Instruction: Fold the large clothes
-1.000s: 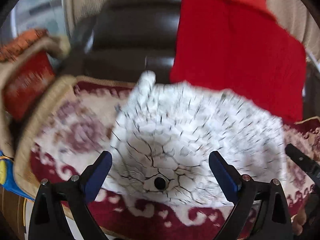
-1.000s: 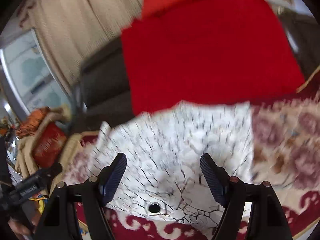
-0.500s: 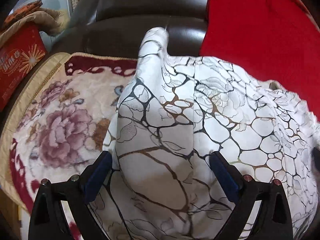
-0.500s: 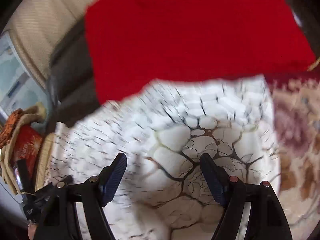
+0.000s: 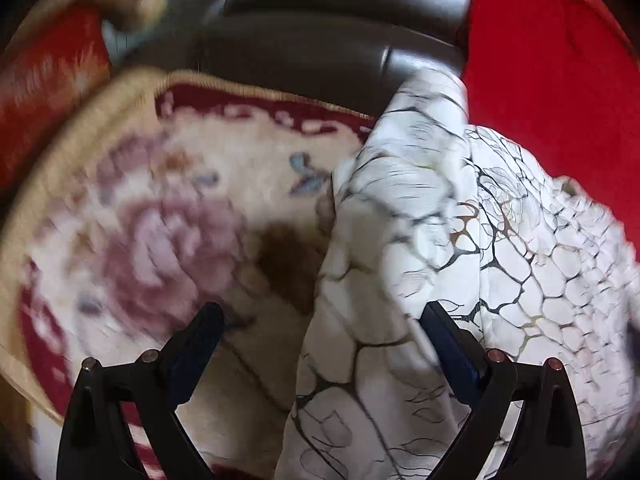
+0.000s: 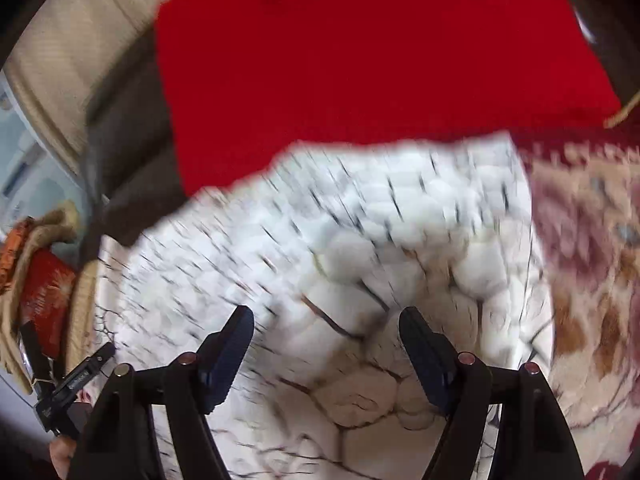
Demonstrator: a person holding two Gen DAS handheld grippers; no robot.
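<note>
I read both frames as heavily motion-blurred, so fine detail is unreliable. The white garment (image 5: 460,248) with dark crackle lines lies bunched on the floral blanket (image 5: 168,216), reaching its far edge where the dark leather backrest (image 5: 320,40) begins; its near portion is cut off by the frame bottom. A red cloth (image 5: 552,80) hangs beside it over the backrest.

My left gripper (image 5: 320,344) stands with jaws apart; the garment's edge runs between them, close against one jaw, but I cannot confirm contact.

My right gripper (image 6: 326,344) also has its jaws spread wide, poised over the garment (image 6: 360,240), nothing clamped. Whether its tips touch fabric I cannot tell. At the right view's lower left, the other gripper's body (image 6: 72,384) is partly cut off.
</note>
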